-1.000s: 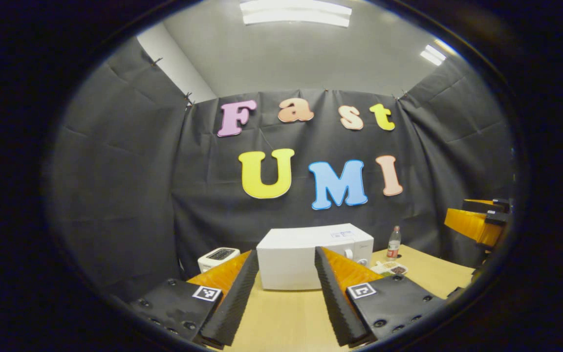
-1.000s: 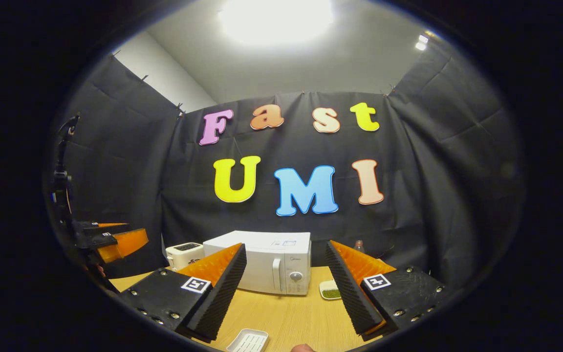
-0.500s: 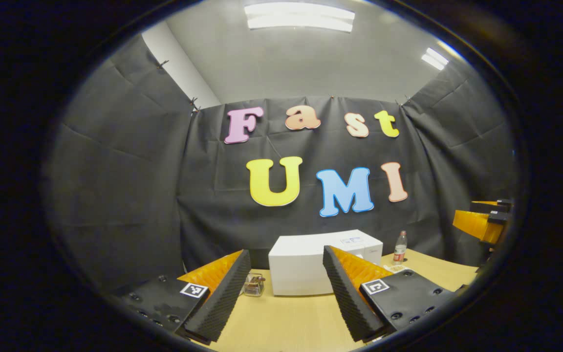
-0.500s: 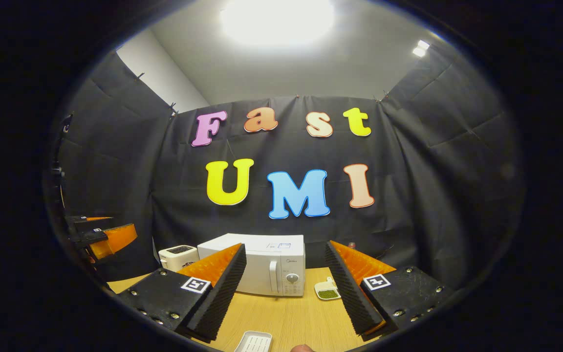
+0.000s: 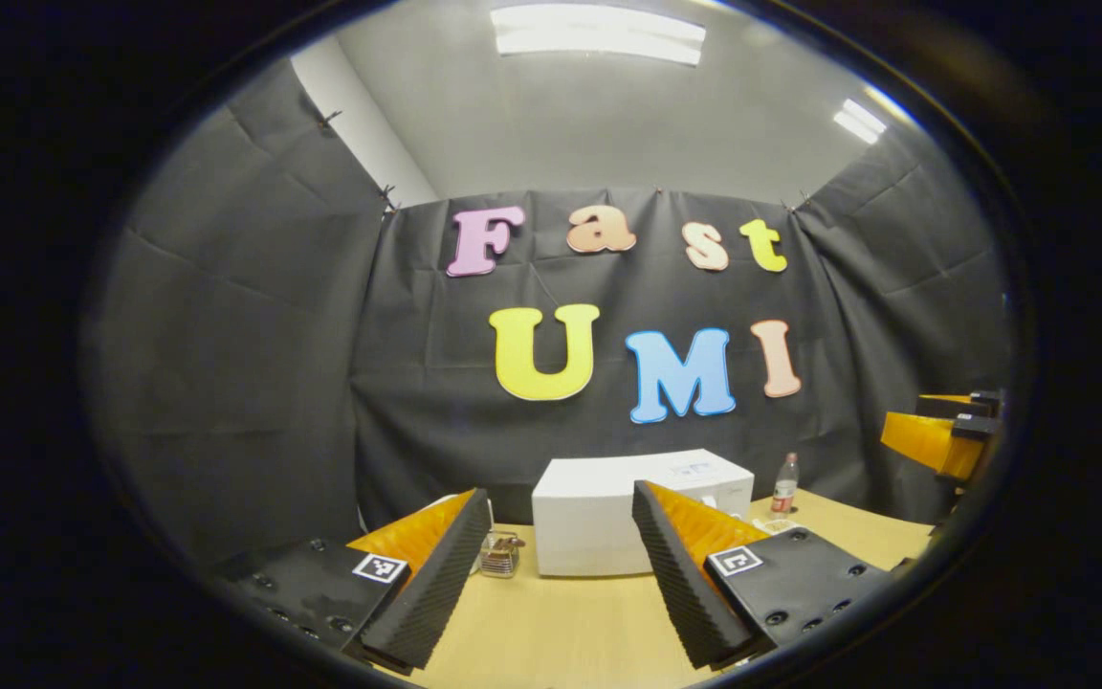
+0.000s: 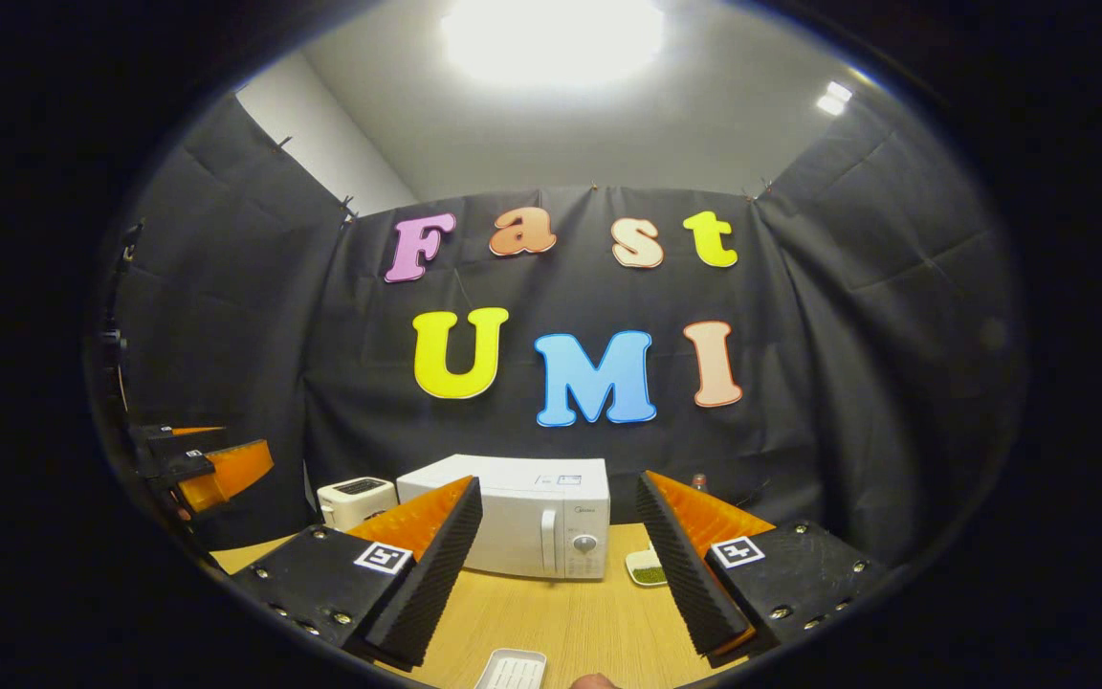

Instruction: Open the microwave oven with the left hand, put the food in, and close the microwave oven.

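The right tongs' (image 6: 561,560) fingers (image 6: 431,565) hide part of the microwave (image 6: 522,517) front and the food tray (image 6: 649,568).

one microwave (image 6: 513,517), one toaster (image 6: 355,498)

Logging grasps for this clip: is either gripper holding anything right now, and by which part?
Nothing is held. The left gripper and right gripper are both open, with only the table and the shut microwave beyond.

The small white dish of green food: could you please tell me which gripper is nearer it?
Right, probably. The small white dish of green food sits ahead of the right gripper; the left gripper faces the white microwave's far side.
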`<state>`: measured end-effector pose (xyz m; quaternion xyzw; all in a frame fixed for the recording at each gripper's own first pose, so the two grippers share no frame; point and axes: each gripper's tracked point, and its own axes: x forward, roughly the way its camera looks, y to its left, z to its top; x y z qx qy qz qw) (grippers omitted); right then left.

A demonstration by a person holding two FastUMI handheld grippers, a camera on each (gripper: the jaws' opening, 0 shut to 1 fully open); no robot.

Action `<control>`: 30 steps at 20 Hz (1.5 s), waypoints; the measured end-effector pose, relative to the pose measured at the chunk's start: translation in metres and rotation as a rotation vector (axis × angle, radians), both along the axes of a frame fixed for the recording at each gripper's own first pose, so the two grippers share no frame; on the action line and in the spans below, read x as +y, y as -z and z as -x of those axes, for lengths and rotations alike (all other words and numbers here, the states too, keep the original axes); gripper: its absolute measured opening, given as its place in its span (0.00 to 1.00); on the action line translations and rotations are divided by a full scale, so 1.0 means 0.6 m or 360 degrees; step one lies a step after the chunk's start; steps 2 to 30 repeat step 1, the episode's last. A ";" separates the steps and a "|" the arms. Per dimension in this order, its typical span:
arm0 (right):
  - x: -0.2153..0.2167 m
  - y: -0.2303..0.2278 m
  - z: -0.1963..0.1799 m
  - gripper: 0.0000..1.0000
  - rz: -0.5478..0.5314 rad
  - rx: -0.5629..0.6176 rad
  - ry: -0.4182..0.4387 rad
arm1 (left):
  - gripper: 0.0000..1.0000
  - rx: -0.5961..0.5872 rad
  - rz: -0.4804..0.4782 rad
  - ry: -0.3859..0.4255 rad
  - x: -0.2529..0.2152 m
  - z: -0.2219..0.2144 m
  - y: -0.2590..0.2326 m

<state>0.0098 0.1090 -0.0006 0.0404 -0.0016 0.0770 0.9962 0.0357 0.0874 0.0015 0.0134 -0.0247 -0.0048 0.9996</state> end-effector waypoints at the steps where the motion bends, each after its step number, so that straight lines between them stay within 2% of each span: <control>1: 0.001 0.002 0.000 0.98 -0.0006 0.0005 -0.0001 | 1.00 -0.0009 -0.0008 -0.0002 0.003 0.000 -0.003; 30: 0.001 0.002 0.000 0.98 -0.0006 0.0005 -0.0001 | 1.00 -0.0009 -0.0008 -0.0002 0.003 0.000 -0.003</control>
